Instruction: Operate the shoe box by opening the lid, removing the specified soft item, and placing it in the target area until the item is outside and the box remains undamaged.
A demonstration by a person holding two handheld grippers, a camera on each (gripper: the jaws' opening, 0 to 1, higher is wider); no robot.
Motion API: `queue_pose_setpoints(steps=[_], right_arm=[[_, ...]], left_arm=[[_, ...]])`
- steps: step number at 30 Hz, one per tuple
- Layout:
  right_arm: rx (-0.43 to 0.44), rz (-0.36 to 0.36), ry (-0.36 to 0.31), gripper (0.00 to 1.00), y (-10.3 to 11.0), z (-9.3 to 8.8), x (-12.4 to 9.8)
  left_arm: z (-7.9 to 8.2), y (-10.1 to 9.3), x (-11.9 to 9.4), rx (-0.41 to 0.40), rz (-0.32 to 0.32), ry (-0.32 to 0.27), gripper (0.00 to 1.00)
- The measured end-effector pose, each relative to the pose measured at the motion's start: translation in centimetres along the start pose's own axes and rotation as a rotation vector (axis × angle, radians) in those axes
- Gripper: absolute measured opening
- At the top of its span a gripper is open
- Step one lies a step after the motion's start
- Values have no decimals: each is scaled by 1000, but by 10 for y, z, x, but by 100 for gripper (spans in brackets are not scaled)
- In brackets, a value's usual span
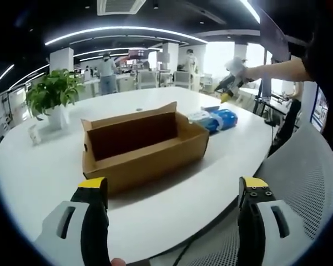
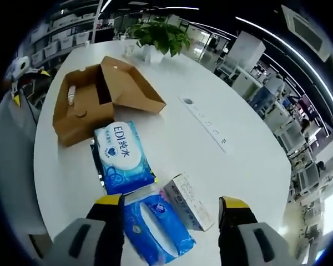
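Both tongs gape, empty. Right gripper (image 2: 171,213) hangs over blue soft wipe packs (image 2: 122,156) on the white table (image 2: 211,100), outside the open brown cardboard shoe box (image 2: 83,105), well ahead. Left gripper (image 1: 173,194) faces the box's long side, nearer.
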State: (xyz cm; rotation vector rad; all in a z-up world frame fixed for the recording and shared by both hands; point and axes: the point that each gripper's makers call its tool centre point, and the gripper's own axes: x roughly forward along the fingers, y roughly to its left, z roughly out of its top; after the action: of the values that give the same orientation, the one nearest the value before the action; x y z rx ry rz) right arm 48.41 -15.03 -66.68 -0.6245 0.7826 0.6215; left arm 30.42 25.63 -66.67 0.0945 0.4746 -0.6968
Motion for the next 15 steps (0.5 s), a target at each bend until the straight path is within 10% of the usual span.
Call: queue_pose_setpoints(steps=[15], right_arm=[[286, -95, -159, 83, 22, 4, -24]], left_arm=[[13, 9, 8, -24, -30, 5, 99]])
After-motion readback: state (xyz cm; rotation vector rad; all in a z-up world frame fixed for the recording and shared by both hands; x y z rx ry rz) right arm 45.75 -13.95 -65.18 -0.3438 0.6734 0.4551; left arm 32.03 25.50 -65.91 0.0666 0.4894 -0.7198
